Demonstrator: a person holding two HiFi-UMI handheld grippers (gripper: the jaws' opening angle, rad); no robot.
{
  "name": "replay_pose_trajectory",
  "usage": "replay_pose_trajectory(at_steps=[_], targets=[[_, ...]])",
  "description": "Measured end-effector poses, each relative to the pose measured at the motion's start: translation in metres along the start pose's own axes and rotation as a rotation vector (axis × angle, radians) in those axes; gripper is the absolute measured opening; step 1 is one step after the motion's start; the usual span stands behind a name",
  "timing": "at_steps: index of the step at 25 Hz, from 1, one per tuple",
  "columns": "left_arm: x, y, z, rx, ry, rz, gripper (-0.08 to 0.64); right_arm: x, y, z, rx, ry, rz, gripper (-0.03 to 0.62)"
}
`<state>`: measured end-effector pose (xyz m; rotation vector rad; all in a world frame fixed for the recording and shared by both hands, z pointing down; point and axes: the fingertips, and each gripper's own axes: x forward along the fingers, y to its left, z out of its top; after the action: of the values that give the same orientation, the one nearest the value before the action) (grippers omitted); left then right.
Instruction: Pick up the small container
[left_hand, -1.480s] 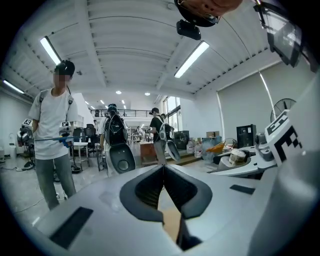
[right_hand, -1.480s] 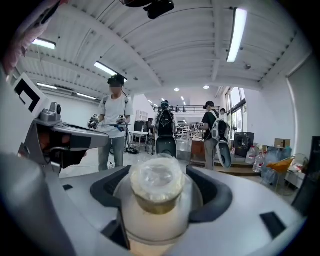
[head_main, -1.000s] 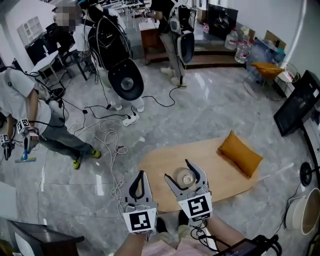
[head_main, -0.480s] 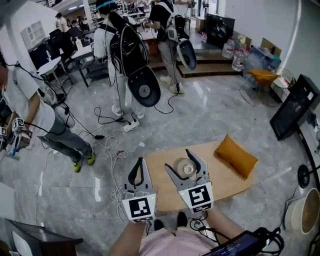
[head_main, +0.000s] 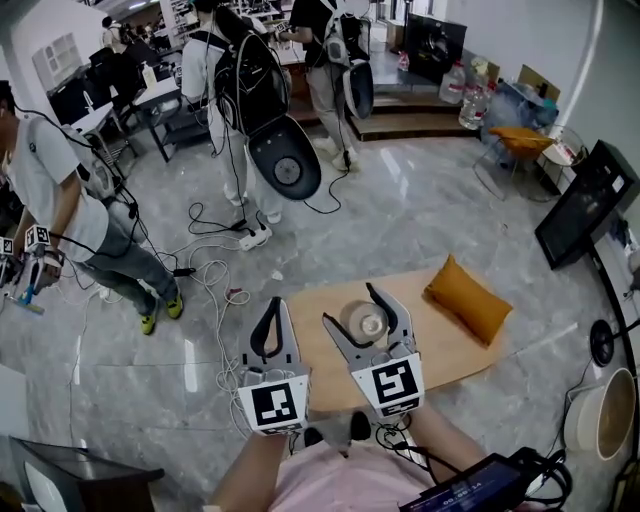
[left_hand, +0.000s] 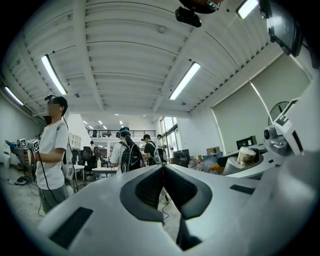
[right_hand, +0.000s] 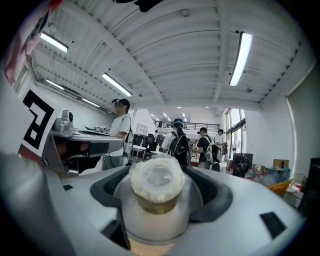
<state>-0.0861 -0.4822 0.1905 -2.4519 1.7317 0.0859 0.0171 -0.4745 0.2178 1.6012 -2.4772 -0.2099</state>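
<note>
**A:** Right gripper, what did it have?

**B:** Its fingers were closed on the small container, a clear cup with brownish contents and a crinkled film cover. The head view put it over the near part of the wooden bench. It looked clear of the top, but no view showed its base.

**A:** And the left gripper?

**B:** Its fingers were shut tip to tip with nothing between them. It was held beside the right one, at the bench's near edge.

**A:** Risks from here?

**B:** Slip, mainly. The cup's wall looked smooth and round, and the fingers held it low on the body, so a quick swing or a loosened squeeze could let it drop or twist. Too hard a squeeze might buckle a thin wall, but the material couldn't be read.

**A:** Spill?

**B:** Likely if it tipped. The cover seemed to be stretched film only, not a rigid lid, so tilting the gripper could push the contents against it.

**A:** Anything nearby to hit?

**B:** The orange cushion lay well off to the right on the bench. Cables ran across the floor to the left, away from the bench. Neither was close. The nearest collision risk was the left gripper.
</note>
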Motion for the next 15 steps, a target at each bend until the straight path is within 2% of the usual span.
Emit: replay_pose_trajectory(at_steps=[5,10,15], targets=[[0.0042,0.0017,-0.0039,0.038,0.007,-0.011,0.014,0.0045,-0.0006,0.0013,-0.001,-0.001,0.004,0.344],[0.0026,0.0022,-0.0036,0.002,0.002,0.001,0.014,0.0044,0.0015,0.0,-0.002,-0.001,0.006,0.344],[-0.0002,0.001,-0.0009,0.018,0.001,-0.004,0.014,0.0015,0.003,0.0028,-0.007,-0.001,0.007,0.344]])
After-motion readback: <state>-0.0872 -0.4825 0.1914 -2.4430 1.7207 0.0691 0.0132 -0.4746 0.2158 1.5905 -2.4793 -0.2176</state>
